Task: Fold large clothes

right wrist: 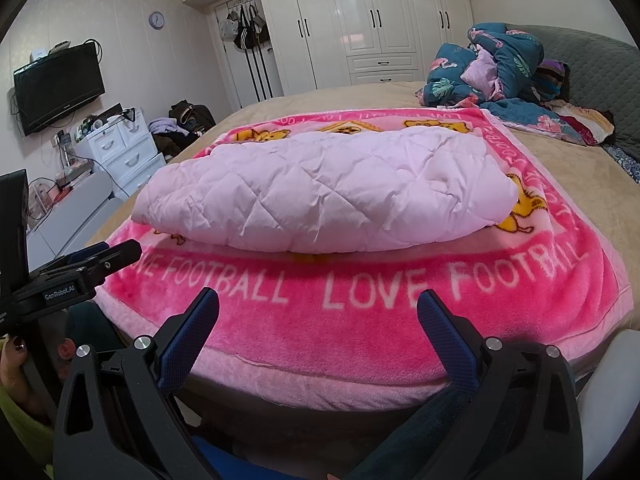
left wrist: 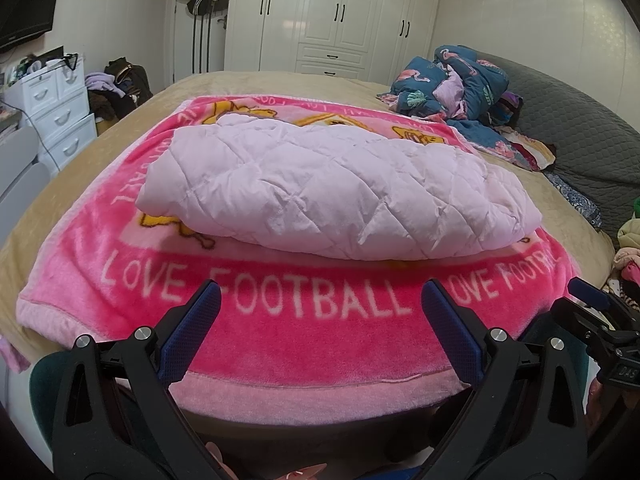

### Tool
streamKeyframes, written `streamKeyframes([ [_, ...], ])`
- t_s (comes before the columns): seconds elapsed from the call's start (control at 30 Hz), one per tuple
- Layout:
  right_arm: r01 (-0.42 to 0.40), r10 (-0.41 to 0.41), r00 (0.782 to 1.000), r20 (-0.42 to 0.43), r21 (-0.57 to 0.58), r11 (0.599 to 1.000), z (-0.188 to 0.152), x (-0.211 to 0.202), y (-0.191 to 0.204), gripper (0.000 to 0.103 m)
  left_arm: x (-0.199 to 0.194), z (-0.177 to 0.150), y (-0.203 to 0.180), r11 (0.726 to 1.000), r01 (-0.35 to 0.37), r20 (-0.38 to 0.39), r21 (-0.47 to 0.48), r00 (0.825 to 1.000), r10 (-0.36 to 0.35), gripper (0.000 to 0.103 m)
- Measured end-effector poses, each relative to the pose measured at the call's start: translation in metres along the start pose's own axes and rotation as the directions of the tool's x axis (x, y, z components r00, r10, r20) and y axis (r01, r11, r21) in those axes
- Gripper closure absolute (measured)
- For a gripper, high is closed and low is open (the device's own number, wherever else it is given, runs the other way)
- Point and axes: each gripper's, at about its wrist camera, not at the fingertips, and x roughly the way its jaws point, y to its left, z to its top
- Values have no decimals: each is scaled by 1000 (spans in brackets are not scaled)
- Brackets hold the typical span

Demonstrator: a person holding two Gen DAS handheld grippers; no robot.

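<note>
Both the left gripper (left wrist: 320, 292) and right gripper (right wrist: 318, 300) hover with jaws spread wide and empty at the near edge of the pink blanket (left wrist: 320, 340), where the pale lilac quilted coat (left wrist: 332, 196), folded I think, lies bundled mid-bed (left wrist: 48, 200).

Left gripper (left wrist: 320, 300): black plastic arms, lower frame.
Left pads (left wrist: 191, 330): blue, dimpled texture.
Left screws (left wrist: 144, 333): round silver heads on the knuckles.
Right gripper (right wrist: 318, 306): same black frame, blue textured fingers (right wrist: 448, 340).
Marking (right wrist: 59, 291): white "GenRobot.AI", left edge.
Hand (right wrist: 14, 356): dark-polished nail, lower left.
</note>
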Motion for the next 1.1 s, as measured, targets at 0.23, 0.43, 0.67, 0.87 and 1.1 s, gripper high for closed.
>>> streamKeyframes([
  [0.23,3,-3,1000,0,-1,1000,0,1,0,4,0,0,1,1000,4,-1,2,1000,-4,9],
  [0.43,18,-18,1000,-2,-3,1000,0,2,-3,4,-1,0,0,1000,13,1,5,1000,-13,9],
  [0.67,46,-46,999,-5,-6,999,0,4,-6,4,2,-2,2,1000,24,-16,7,1000,-24,9],
  [0.87,59,-59,998,-13,5,998,-2,7,-13,4,10,-4,1,1000,13,-41,15,999,-12,9],
  [1.1,203,-215,973,80,134,970,2,-20,-77,4,40,7,41,996,-42,-101,-80,994,34,9],
])
